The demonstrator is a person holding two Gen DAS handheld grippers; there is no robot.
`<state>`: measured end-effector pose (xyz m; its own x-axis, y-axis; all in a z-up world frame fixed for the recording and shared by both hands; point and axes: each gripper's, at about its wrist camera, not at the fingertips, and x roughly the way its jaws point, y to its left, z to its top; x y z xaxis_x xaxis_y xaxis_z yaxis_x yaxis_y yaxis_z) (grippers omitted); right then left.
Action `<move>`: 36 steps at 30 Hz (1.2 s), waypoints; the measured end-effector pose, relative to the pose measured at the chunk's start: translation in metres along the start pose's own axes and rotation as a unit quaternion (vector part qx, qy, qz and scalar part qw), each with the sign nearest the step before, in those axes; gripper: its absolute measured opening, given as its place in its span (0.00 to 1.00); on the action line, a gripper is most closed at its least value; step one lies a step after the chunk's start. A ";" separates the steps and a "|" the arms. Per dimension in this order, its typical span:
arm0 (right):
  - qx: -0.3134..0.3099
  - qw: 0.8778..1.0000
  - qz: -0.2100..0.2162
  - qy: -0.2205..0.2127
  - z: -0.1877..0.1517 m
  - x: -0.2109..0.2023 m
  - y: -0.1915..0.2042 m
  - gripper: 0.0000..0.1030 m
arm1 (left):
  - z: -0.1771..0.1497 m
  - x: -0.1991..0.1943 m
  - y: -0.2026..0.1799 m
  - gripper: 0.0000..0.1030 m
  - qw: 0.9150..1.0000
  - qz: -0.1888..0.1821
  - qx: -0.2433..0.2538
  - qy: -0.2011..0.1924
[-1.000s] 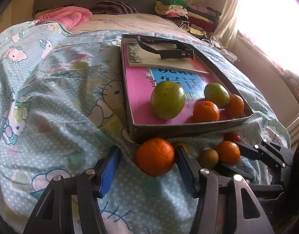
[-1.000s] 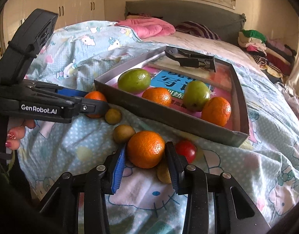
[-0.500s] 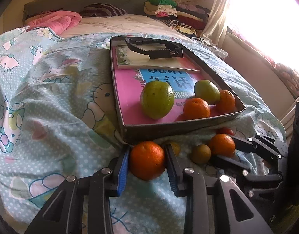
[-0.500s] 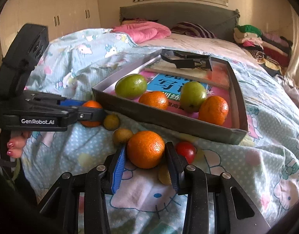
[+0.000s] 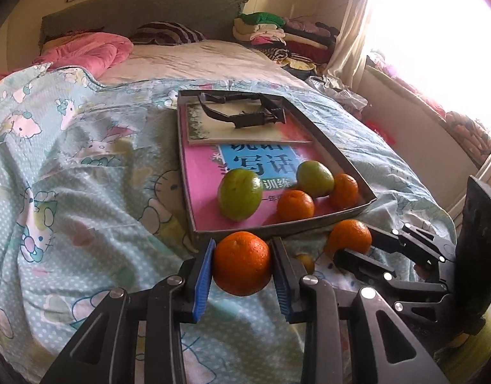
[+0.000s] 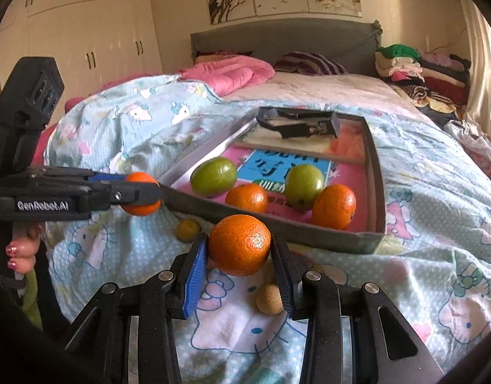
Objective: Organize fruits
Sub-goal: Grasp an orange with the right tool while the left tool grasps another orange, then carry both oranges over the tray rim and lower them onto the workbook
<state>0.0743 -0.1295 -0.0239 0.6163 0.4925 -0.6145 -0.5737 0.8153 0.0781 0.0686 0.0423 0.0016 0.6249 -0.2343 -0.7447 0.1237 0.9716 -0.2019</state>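
Fruits lie partly in a shallow grey tray (image 5: 357,172) on the bed and partly on the Hello Kitty quilt (image 5: 85,192) in front of it. In the left wrist view, the left gripper (image 5: 242,264) is clamped on an orange (image 5: 242,262), its blue pads pressed against both sides of the fruit, just short of the tray's near wall. At about 3 o'clock from it the right gripper (image 5: 352,243) is closed on a second orange (image 5: 350,236), held just outside the tray's near right corner. A small yellowish fruit (image 5: 304,260) sits on the quilt between the two grippers.

Inside the tray, at 12 o'clock from the held orange, a large green fruit (image 5: 240,193) rests on a pink book (image 5: 203,179). To its right, at about 3 o'clock, sits a tray orange (image 5: 295,204), touching a smaller green fruit (image 5: 315,178) behind it, and another orange (image 5: 344,190) lies by the right wall. At the tray's far end a black tool (image 5: 242,112) lies on a pale booklet (image 5: 213,131).

In the right wrist view, the fruit in the right gripper (image 6: 240,252) hangs above the quilt, with a small tan fruit (image 6: 268,299) below it at 5 o'clock and a yellowish one (image 6: 187,230) at 10 o'clock. The left gripper (image 6: 139,192) shows at 9 o'clock, by the tray's left corner. A pink blanket (image 6: 232,73), a striped pillow (image 6: 309,62) and folded clothes (image 6: 415,67) lie at the head of the bed.
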 end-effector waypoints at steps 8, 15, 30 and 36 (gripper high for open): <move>0.016 1.000 -0.020 -0.006 0.016 -0.004 -0.001 0.40 | 0.015 0.011 -0.016 0.34 1.000 -0.007 0.003 0.004; 0.034 0.999 -0.035 -0.012 0.030 -0.002 -0.010 0.40 | 0.027 0.027 -0.032 0.34 1.000 -0.012 0.017 0.010; 0.042 0.998 -0.051 -0.012 0.035 0.004 -0.019 0.40 | 0.035 0.037 -0.031 0.34 1.000 -0.015 0.018 0.013; 0.044 0.998 -0.052 -0.009 0.035 0.008 -0.021 0.40 | 0.036 0.036 -0.023 0.34 1.000 -0.016 0.009 0.011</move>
<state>0.1104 -0.1319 -0.0026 0.6800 0.4096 -0.6082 -0.4582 0.8849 0.0837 0.1161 0.0129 0.0023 0.6032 -0.2656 -0.7521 0.1565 0.9640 -0.2149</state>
